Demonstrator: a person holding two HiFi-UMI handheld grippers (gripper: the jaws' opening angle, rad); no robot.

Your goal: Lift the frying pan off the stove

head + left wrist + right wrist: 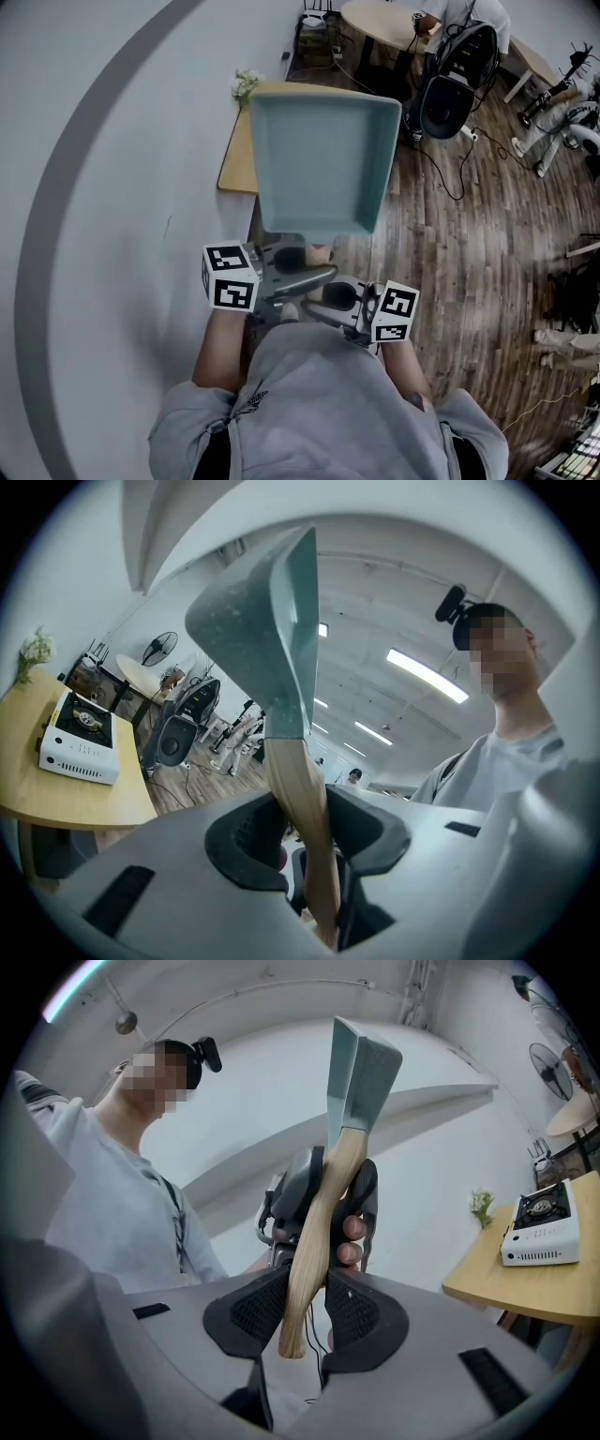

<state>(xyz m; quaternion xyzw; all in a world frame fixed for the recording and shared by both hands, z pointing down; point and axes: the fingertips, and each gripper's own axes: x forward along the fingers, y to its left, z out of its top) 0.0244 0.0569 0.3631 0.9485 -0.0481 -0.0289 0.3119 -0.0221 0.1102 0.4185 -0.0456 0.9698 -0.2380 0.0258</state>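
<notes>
Two tools hold the frying pan by its wooden handle, and the pan is in the air, clear of the stove. The pan is square and teal, and its empty interior faces the head camera. In the head view it lies at 12 o'clock from the tools, and its body covers the near edge of the table and part of the wood floor.

Left tool: jaws set narrow, dark pads pressed on both sides of the handle. Pan body rises at 12 o'clock in the left gripper view.

Right tool: jaws set narrow, ribbed pads clamped on the handle near its free end. The left tool faces it from beyond, higher up the handle, with fingers of the person's hand wrapped round it.

In the head view the two tools sit just beside each other at 6 o'clock from the pan, marker cubes outward, close to the person's grey-sleeved chest.

The stove is a white single-burner unit standing on the yellow-topped table, well apart from the pan. It shows at 9 o'clock in the left gripper view and at 3 o'clock in the right gripper view. A small sprig of white flowers stands at the table's far corner, at 11 o'clock from the pan in the head view.
</notes>
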